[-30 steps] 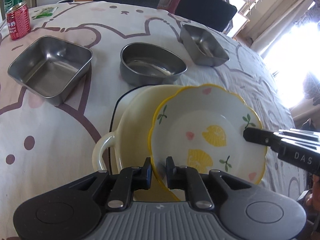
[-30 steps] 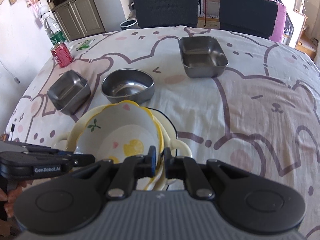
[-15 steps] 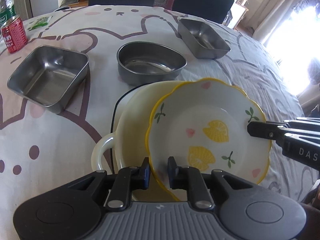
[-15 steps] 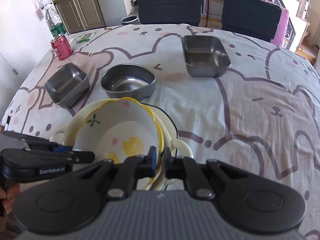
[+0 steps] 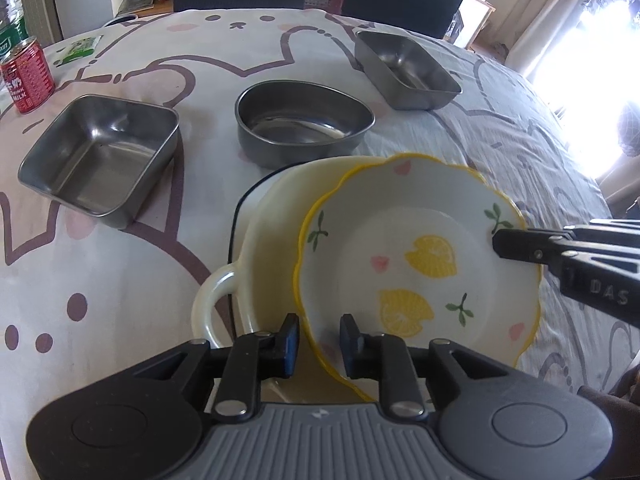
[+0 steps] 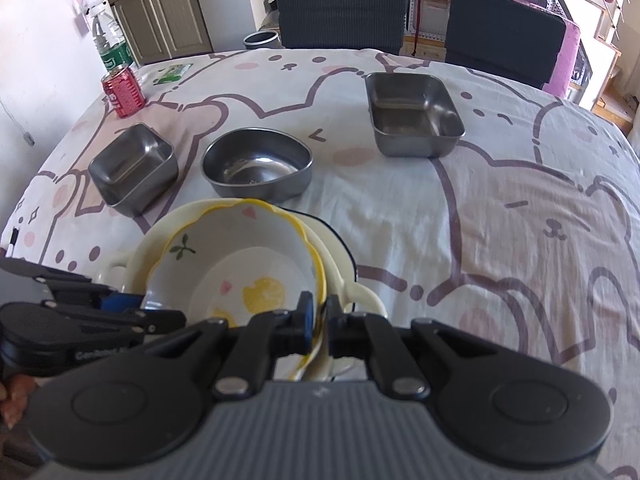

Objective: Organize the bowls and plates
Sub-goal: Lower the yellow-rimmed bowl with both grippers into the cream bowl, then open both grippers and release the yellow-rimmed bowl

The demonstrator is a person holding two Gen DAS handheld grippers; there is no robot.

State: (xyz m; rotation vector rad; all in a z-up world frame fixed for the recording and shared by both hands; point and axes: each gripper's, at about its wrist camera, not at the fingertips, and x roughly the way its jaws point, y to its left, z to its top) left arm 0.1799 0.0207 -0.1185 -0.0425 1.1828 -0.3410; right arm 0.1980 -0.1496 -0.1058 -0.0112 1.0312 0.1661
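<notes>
Our left gripper [image 5: 319, 338] has just been easing its jaws apart, and the near rim of the lemon-print bowl [image 5: 416, 256] runs between the blue pads with a visible gap on each side, so that grip is released. Our right gripper [image 6: 317, 318] is clenched on the opposite rim of the same bowl, its pads pinching the yellow scalloped edge. In the left wrist view that right gripper reaches in at about three o'clock and meets the rim there.

We see the lemon-print bowl resting tilted inside the cream handled dish [image 5: 264, 248], leaning toward the right side of it, with one cream loop handle [image 5: 208, 300] sticking out at about nine o'clock. We cannot tell whether the bowl's base sits flat on the dish floor.

Moving outward across the bear-print tablecloth [image 6: 520, 208], three steel containers stand apart from one another beyond the dish. From the right wrist view, the rounded steel bowl [image 6: 258, 168] lies at twelve o'clock, just beyond the cream dish. The square steel tray [image 6: 134, 166] sits at about ten o'clock, and the rectangular steel tray [image 6: 414, 114] at about one o'clock, farther off.

Near the far left edge of the table we find a red can [image 6: 122, 90] at about eleven o'clock, with a clear bottle [image 6: 106, 42] just behind it. Two dark chairs [image 6: 344, 10] stand past the table's far side.
</notes>
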